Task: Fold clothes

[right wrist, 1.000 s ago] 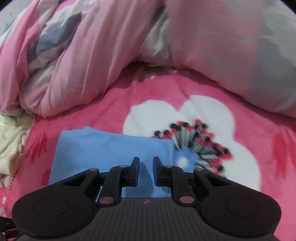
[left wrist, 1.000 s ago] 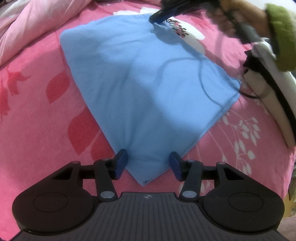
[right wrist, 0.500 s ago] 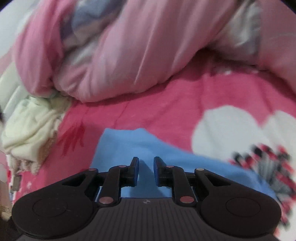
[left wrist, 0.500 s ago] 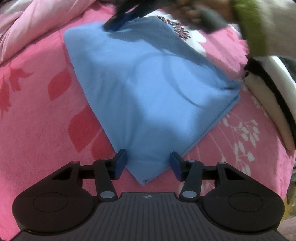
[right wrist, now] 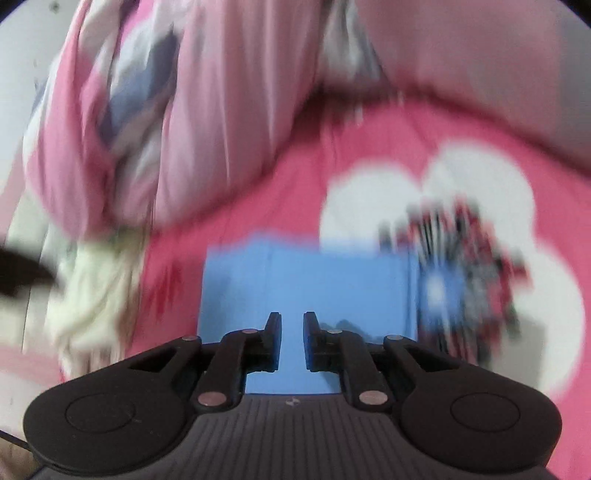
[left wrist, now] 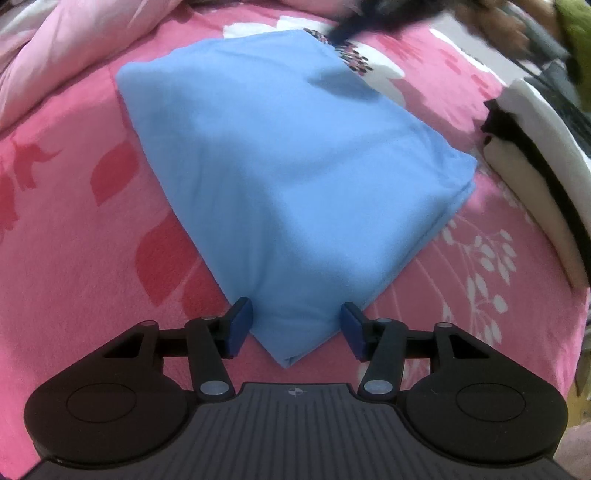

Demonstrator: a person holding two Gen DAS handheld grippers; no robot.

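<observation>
A light blue folded garment lies flat on the pink flowered bed sheet. Its near corner sits between the fingers of my left gripper, which is open; the blue pads stand just off the cloth on either side. My right gripper hovers over the far edge of the same blue garment, its jaws a narrow gap apart with nothing between them. In the left wrist view the right gripper shows only as a dark blur at the far edge, held by a hand with a green cuff.
A bunched pink and grey quilt rises beyond the garment. A crumpled cream garment lies to the left of it. A stack of folded white and black clothes sits at the right, close to the blue garment's corner.
The right gripper swept left along the garment's far edge, then swung back right above it; its view is blurred now. The left gripper stayed over the near corner.
</observation>
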